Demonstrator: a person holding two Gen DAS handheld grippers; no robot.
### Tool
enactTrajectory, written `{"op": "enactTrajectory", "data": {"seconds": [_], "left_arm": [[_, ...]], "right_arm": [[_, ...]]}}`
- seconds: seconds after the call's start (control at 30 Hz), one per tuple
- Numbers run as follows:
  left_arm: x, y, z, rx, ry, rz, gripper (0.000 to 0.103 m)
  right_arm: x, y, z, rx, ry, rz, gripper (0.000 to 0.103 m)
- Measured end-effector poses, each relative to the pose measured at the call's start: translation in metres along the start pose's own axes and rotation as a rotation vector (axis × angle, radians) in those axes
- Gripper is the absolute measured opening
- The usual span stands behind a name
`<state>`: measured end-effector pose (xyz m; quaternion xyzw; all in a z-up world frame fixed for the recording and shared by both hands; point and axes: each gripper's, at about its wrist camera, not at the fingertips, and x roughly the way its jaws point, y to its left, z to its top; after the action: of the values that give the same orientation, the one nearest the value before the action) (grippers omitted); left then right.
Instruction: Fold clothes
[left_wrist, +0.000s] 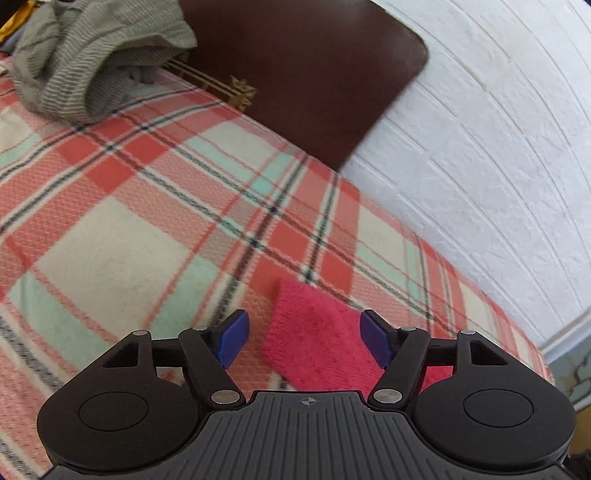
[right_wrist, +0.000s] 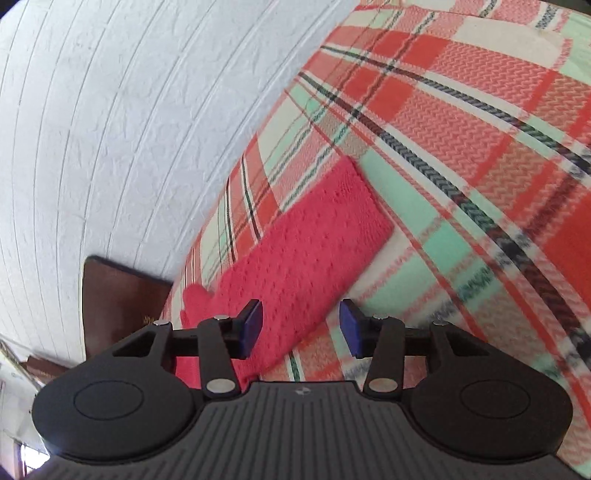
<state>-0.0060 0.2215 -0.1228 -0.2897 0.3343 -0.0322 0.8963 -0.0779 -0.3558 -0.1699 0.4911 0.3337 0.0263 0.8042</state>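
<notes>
Pink knit cloth (left_wrist: 317, 339) flat beneath open left gripper (left_wrist: 306, 338)

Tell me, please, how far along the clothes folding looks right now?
Done: the pink knit piece lies flat as a neat rectangle on the plaid blanket. In hand: nothing; the left gripper and right gripper are open above it. Left: the grey striped garment lies crumpled by the headboard.

Fuzzy knit pink cloth (right_wrist: 303, 251), woven plaid blanket (left_wrist: 122, 206)

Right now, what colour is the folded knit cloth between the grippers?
The folded knit cloth is bright pinkish red, clearest in the right wrist view.
</notes>
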Motion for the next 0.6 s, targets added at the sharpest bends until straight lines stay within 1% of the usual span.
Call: {"op": "enactTrajectory", "data": {"seconds": [0.03,0.1,0.13,0.17,0.2,0.23,0.27,0.3,0.37,0.4,0.47,0.53,0.57,0.6], "left_arm": [[0.002,-0.002,-0.001,0.015,0.007,-0.013,0.075],[0.006,-0.006,-0.005,0.050,0.004,-0.015,0.068],[0.007,-0.006,-0.006,0.049,-0.003,-0.014,0.065],[0.008,-0.003,-0.007,0.032,-0.008,-0.012,0.053],[0.010,0.000,-0.006,0.004,-0.005,-0.008,0.029],[0.011,0.004,-0.005,-0.030,0.003,-0.001,0.009],[0.011,0.008,-0.005,-0.060,0.005,0.000,0.001],[0.008,0.011,-0.006,-0.083,-0.014,0.010,0.001],[-0.010,0.013,-0.006,-0.067,-0.090,0.044,0.001],[-0.016,0.016,-0.006,-0.056,-0.104,0.054,0.001],[-0.027,0.021,-0.007,-0.037,-0.120,0.077,0.001],[-0.022,0.031,-0.010,-0.048,-0.085,0.098,0.001],[-0.020,0.034,-0.012,-0.048,-0.087,0.093,0.001],[-0.020,0.034,-0.013,-0.036,-0.095,0.093,0.004]], "right_arm": [[0.004,0.000,0.001,0.007,-0.013,0.001,0.051],[0.009,0.000,0.004,0.017,-0.032,0.011,0.051],[0.012,0.000,0.005,0.024,-0.044,0.016,0.051],[0.014,0.001,0.005,0.030,-0.057,0.011,0.051],[0.016,0.001,0.005,0.035,-0.071,0.006,0.050],[0.018,0.002,0.004,0.041,-0.085,0.000,0.042],[0.020,0.002,0.004,0.046,-0.099,-0.006,0.032],[0.020,0.004,0.004,0.028,-0.115,-0.026,0.010],[0.013,0.005,0.002,-0.005,-0.125,-0.051,0.010],[0.010,0.005,0.001,-0.021,-0.129,-0.063,0.010],[0.003,0.006,0.000,-0.054,-0.138,-0.088,0.010],[-0.003,0.007,-0.002,-0.087,-0.147,-0.112,0.012],[-0.006,0.007,-0.003,-0.103,-0.151,-0.124,0.014],[-0.004,0.001,-0.004,-0.098,-0.131,-0.130,0.015]]}}
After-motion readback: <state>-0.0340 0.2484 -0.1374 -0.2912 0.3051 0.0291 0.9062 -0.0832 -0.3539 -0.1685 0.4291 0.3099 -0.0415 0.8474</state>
